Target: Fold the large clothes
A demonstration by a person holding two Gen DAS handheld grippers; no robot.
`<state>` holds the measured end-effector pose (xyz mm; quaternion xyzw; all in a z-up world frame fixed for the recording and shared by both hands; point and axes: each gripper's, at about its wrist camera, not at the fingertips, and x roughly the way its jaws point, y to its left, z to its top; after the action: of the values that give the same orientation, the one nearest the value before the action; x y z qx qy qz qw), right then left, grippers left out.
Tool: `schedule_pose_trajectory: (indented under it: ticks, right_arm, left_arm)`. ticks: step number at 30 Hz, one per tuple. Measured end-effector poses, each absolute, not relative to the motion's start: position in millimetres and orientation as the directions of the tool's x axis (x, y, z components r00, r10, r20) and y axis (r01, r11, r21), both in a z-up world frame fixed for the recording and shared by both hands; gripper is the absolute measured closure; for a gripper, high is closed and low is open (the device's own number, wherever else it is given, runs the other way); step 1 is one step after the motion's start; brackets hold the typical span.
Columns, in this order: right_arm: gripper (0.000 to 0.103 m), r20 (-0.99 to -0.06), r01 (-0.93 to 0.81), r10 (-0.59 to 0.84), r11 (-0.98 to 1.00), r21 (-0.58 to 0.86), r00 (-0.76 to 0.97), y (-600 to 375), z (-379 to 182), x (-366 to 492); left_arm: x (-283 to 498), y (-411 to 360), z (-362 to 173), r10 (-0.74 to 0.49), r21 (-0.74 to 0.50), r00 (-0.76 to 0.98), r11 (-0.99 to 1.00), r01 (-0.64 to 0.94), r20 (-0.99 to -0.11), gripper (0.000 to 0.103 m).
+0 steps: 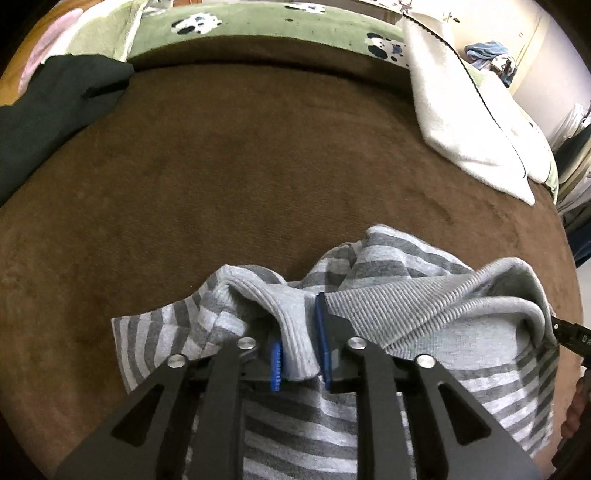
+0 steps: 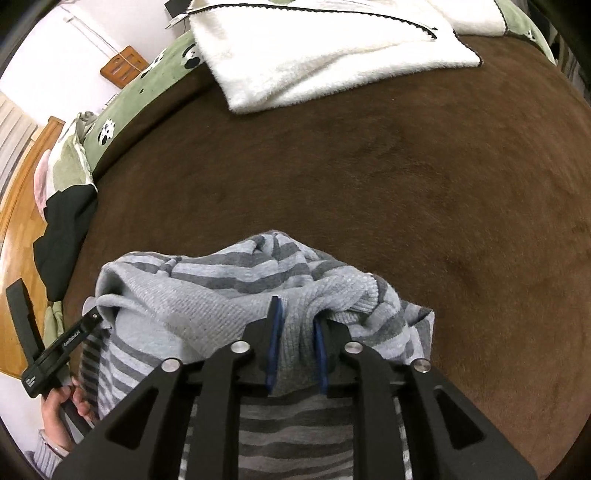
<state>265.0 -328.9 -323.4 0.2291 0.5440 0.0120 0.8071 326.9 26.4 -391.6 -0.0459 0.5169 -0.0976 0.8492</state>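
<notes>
A grey striped sweater (image 1: pixel 388 273) with a ribbed light-grey hem hangs bunched above a brown bed cover (image 1: pixel 240 166). My left gripper (image 1: pixel 300 360) is shut on a fold of its ribbed edge, between the blue pads. My right gripper (image 2: pixel 297 350) is shut on another part of the same ribbed edge of the sweater (image 2: pixel 221 280), to the right of the left one. Each gripper's black body shows at the side of the other's view. The sweater's lower part drapes down below the fingers, out of view.
A white fluffy blanket (image 1: pixel 465 110) lies at the far right of the bed, also in the right wrist view (image 2: pixel 314 55). A black garment (image 1: pixel 48 107) lies at the far left. A green paw-print blanket (image 1: pixel 258 26) runs along the far edge.
</notes>
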Motion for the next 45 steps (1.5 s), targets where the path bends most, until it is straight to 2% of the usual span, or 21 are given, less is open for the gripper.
schedule_pose_trajectory:
  ticks: [1, 2, 3, 4, 5, 6, 8, 13, 14, 15, 20, 21, 25, 29, 36, 45]
  right_arm:
    - [0.077, -0.871, 0.235, 0.277, 0.889, 0.392, 0.407, -329.9, -319.1, 265.1]
    - [0.068, -0.868, 0.242, 0.289, 0.881, 0.406, 0.404, -330.9, -313.4, 263.2]
    - [0.053, -0.868, 0.246, 0.294, 0.878, 0.411, 0.4, -331.3, -309.3, 262.2]
    - [0.044, -0.871, 0.251, 0.288, 0.879, 0.406, 0.398, -330.8, -303.3, 259.8]
    - [0.027, -0.879, 0.254, 0.25, 0.893, 0.372, 0.406, -329.2, -294.6, 256.8]
    - [0.02, -0.881, 0.247, 0.216, 0.907, 0.341, 0.422, -328.0, -286.1, 253.0]
    - [0.016, -0.883, 0.222, 0.165, 0.933, 0.284, 0.44, -324.2, -266.6, 244.5]
    - [0.015, -0.886, 0.18, 0.084, 0.966, 0.184, 0.455, -310.3, -253.9, 233.8]
    - [0.017, -0.889, 0.166, 0.07, 0.973, 0.161, 0.453, -306.0, -256.6, 234.9]
    - [0.025, -0.888, 0.148, 0.062, 0.978, 0.144, 0.455, -301.2, -262.8, 236.7]
    - [0.049, -0.905, 0.104, 0.118, 0.979, 0.175, 0.408, -285.2, -308.0, 256.4]
    - [0.049, -0.909, 0.098, 0.119, 0.98, 0.171, 0.4, -281.6, -315.1, 261.4]
    - [0.049, -0.913, 0.103, 0.094, 0.984, 0.146, 0.396, -277.1, -340.4, 274.3]
    - [0.045, -0.908, 0.123, 0.091, 0.98, 0.154, 0.408, -281.3, -354.1, 283.8]
    - [0.04, -0.897, 0.128, 0.098, 0.977, 0.169, 0.431, -284.1, -363.1, 285.8]
    - [0.039, -0.892, 0.112, 0.133, 0.973, 0.199, 0.432, -286.9, -359.2, 282.8]
  left_arm:
    - [328.6, 28.6, -387.9, -0.219, -0.186, 0.435, 0.976, 0.116, -0.874, 0.067]
    - [329.5, 31.2, -382.1, -0.229, -0.2, 0.429, 0.973, 0.114, -0.874, 0.043]
    - [329.1, 34.5, -374.5, -0.26, -0.232, 0.433, 0.966, 0.118, -0.863, 0.031]
    - [327.5, 37.3, -366.4, -0.291, -0.261, 0.444, 0.957, 0.13, -0.847, 0.013]
    - [324.9, 38.6, -359.0, -0.292, -0.26, 0.462, 0.956, 0.133, -0.838, 0.007]
    - [320.8, 39.6, -348.0, -0.265, -0.231, 0.488, 0.964, 0.131, -0.832, 0.007]
    - [316.2, 40.2, -336.4, -0.263, -0.226, 0.483, 0.965, 0.135, -0.835, 0.007]
    - [301.9, 29.0, -332.0, -0.259, -0.226, 0.457, 0.966, 0.128, -0.851, 0.007]
    - [301.3, 25.0, -335.1, -0.252, -0.214, 0.452, 0.967, 0.136, -0.856, 0.007]
    - [300.5, 18.5, -342.8, -0.244, -0.199, 0.436, 0.969, 0.147, -0.866, 0.007]
    - [301.6, -4.4, -387.4, -0.242, -0.181, 0.353, 0.963, 0.197, -0.904, 0.007]
    - [301.3, -6.1, -393.0, -0.24, -0.179, 0.346, 0.963, 0.2, -0.907, 0.006]
    - [302.6, -2.1, -409.9, -0.263, -0.205, 0.363, 0.96, 0.19, -0.894, 0.005]
    - [306.1, -1.2, -415.7, -0.244, -0.177, 0.405, 0.964, 0.197, -0.881, 0.005]
    - [309.8, -1.3, -421.5, -0.237, -0.179, 0.45, 0.969, 0.168, -0.861, 0.005]
    - [310.3, 0.3, -415.1, -0.231, -0.175, 0.42, 0.97, 0.167, -0.878, 0.005]
